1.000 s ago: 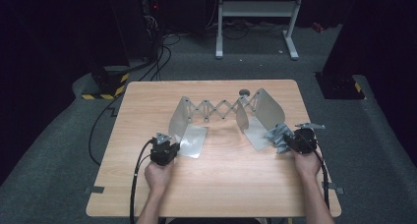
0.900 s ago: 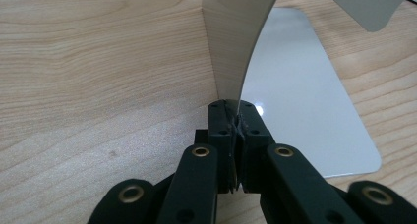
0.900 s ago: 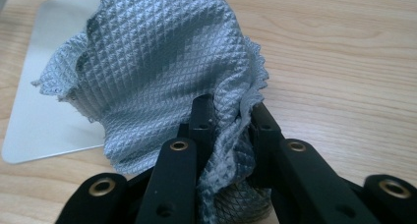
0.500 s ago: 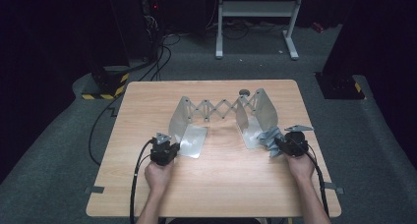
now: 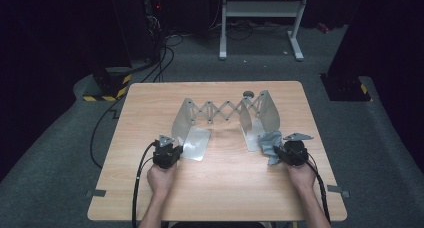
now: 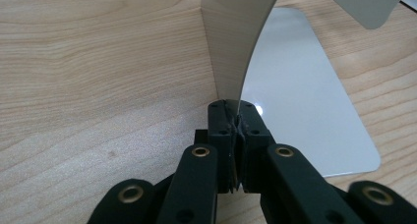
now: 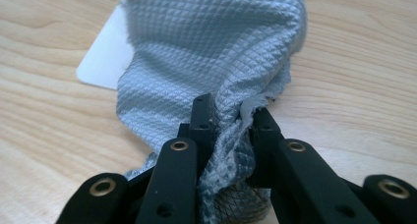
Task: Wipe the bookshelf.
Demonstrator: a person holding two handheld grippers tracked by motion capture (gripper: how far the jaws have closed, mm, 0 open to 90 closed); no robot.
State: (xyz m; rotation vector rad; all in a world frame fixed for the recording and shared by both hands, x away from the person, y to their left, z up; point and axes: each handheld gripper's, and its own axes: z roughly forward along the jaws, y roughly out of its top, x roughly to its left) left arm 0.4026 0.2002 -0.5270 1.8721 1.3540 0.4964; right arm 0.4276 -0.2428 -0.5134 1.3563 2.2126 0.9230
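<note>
Three cameras, one table (image 5: 220,188)

We look down from above; two ride close on the jaws, sharing the metal rack (image 5: 225,119) (image 6: 236,42).

We look along the right gripper (image 7: 230,120); its two black jaws are closed on a bunched fold of grey cloth (image 7: 211,52) (a fine diamond weave), which bulges up and away from the tips; more cloth hangs crumpled between the jaw arms; at the upper left a pale plate (image 7: 101,57) lies flat on the table (image 7: 354,86), its corner tucked under the cloth.
</note>
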